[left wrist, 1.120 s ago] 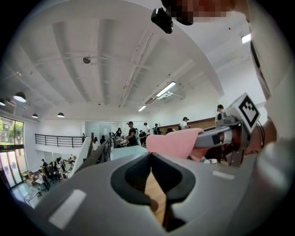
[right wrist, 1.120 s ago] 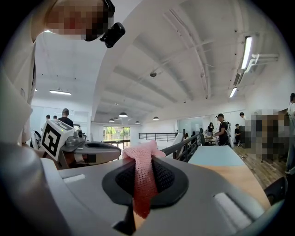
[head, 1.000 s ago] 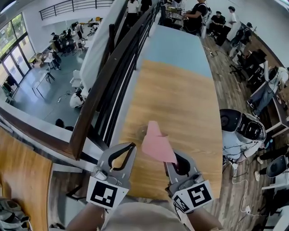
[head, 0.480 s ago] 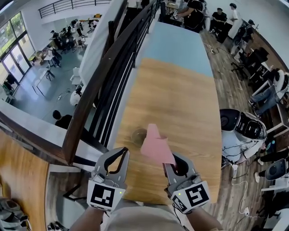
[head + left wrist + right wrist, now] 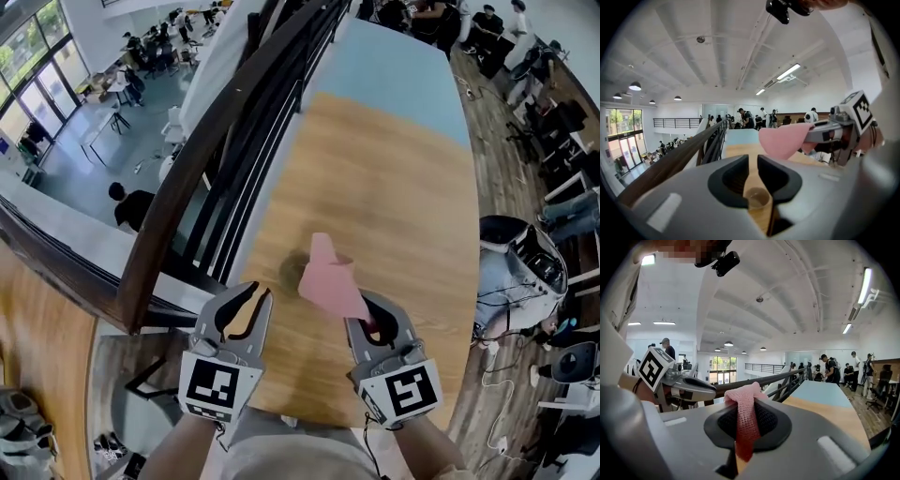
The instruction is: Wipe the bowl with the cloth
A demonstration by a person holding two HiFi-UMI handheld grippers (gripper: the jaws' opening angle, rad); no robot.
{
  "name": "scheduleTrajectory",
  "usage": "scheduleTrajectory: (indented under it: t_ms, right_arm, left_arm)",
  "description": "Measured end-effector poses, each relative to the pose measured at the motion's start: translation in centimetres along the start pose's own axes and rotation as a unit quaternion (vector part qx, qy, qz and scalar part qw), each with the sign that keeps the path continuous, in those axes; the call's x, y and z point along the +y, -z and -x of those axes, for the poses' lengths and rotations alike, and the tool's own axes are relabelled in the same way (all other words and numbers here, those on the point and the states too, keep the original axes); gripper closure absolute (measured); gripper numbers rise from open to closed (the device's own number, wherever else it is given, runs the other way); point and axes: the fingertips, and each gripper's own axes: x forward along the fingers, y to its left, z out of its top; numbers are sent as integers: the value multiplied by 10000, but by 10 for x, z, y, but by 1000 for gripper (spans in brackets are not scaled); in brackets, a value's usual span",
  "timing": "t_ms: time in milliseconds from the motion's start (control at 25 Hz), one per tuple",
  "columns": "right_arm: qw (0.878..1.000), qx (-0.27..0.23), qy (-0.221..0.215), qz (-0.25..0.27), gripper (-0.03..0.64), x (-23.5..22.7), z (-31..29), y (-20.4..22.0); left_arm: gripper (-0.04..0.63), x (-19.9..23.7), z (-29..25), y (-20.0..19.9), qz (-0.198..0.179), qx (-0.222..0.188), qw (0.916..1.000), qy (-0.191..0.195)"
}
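Note:
A small clear bowl [image 5: 291, 272] stands on the wooden table [image 5: 394, 187], just ahead of both grippers. My right gripper [image 5: 364, 307] is shut on a pink cloth [image 5: 328, 283], which sticks up and to the left, over the bowl's right side. In the right gripper view the cloth [image 5: 746, 420] is pinched between the jaws. My left gripper [image 5: 260, 294] is beside the bowl's near left. Its jaws are opening, a narrow gap shows and nothing is between them. Through that gap the bowl [image 5: 758, 198] shows on the table beyond.
A dark railing [image 5: 216, 159] runs along the table's left edge, with a drop to a lower floor behind it. The far part of the table is light blue [image 5: 403, 75]. Chairs, equipment and people are to the right and at the far end.
Both grippers have stayed near the table's front edge, the cloth still in the right one. The left jaws have parted slightly. The head view has shifted a little.

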Motion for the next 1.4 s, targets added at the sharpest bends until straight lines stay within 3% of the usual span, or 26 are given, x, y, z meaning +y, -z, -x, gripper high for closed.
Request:
scheduleTrajectory:
  t_ms: [200,560,760,1120,1400]
  right_arm:
    - [9991,353,-200,-83,601,-8,-42,28]
    - [9945,953,-380,-208,601,-12,-102,97]
    - [9904,1296,-417,-254,601,-19,-129,140]
    - [9808,1858,-508,-304,601,-18,-157,211]
    - [9760,2062,-599,-354,601,-13,-159,235]
  left_arm:
    - [532,14,-42,37,382,421,9983,92]
    - [520,34,-103,121,880,1263,9880,93]
    - [518,44,-137,178,811,1694,9822,-80]
    - [494,39,-168,248,1923,2312,9532,309]
    - [494,29,-180,279,2477,2532,9341,451]
